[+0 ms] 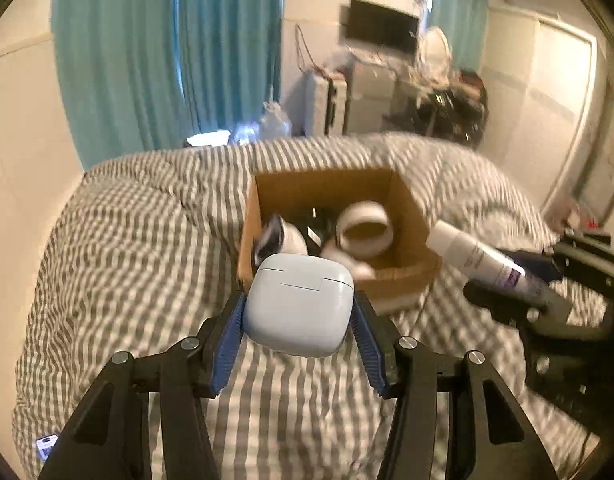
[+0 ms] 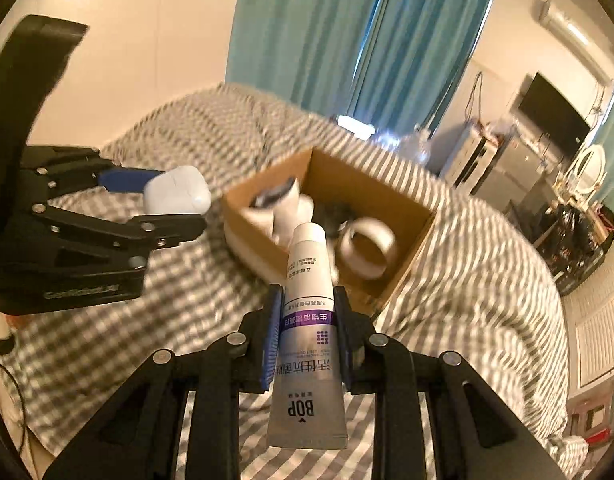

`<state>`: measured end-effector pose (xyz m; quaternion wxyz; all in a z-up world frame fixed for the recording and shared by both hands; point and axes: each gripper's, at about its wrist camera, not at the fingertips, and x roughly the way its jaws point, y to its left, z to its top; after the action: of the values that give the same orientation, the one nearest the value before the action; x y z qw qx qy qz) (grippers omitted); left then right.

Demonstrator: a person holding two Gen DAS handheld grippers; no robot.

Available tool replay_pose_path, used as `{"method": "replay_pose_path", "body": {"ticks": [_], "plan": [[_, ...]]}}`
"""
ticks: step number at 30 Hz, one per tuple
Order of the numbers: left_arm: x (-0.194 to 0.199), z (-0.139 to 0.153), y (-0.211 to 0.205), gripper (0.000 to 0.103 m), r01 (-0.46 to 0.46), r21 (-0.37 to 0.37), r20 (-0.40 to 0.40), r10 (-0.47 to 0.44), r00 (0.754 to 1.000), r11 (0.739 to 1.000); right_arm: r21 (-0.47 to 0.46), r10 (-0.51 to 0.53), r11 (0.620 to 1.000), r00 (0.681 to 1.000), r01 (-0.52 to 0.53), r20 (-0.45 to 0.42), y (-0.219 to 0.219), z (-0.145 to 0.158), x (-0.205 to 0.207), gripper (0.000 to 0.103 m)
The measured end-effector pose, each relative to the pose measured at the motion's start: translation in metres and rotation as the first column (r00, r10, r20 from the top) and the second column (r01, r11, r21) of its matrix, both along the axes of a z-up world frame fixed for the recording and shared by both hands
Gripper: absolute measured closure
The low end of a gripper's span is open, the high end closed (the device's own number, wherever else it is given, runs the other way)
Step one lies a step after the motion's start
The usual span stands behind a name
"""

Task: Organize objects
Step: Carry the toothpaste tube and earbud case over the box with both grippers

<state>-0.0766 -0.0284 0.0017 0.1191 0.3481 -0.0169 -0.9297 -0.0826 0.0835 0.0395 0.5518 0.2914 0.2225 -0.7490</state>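
Observation:
My left gripper (image 1: 299, 300) is shut on a white earbud case (image 1: 299, 306), held above the striped bed just before the open cardboard box (image 1: 403, 196). My right gripper (image 2: 309, 296) is shut on a white and purple tube (image 2: 309, 320), cap pointing toward the box (image 2: 403, 196). The box holds a white tape roll (image 1: 365, 232), a white cup-like item (image 1: 283, 236) and dark items. The tube (image 1: 479, 258) and right gripper (image 1: 519, 280) show at the right of the left wrist view. The case (image 2: 177, 196) and left gripper (image 2: 171, 204) show at the left of the right wrist view.
The box sits on a grey and white striped duvet (image 1: 147, 240). Teal curtains (image 1: 167, 48) hang behind the bed. A cluttered desk with a monitor (image 1: 381, 30) stands at the far wall. A white wall (image 1: 19, 140) runs along the bed's left side.

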Motion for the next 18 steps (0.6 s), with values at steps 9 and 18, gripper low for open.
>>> {"method": "replay_pose_path", "body": {"ticks": [9, 18], "plan": [[-0.05, 0.021, -0.01, 0.049, -0.009, -0.036, -0.05, 0.007, 0.999, 0.999, -0.052, -0.061, 0.997, 0.998, 0.062, 0.016, -0.025, 0.021, -0.05, 0.079], [-0.116, 0.011, -0.03, 0.049, 0.023, -0.079, -0.042, -0.026, 0.999, 0.997, -0.035, -0.068, 0.997, 0.994, 0.071, 0.082, -0.081, -0.006, -0.09, 0.079]]}}
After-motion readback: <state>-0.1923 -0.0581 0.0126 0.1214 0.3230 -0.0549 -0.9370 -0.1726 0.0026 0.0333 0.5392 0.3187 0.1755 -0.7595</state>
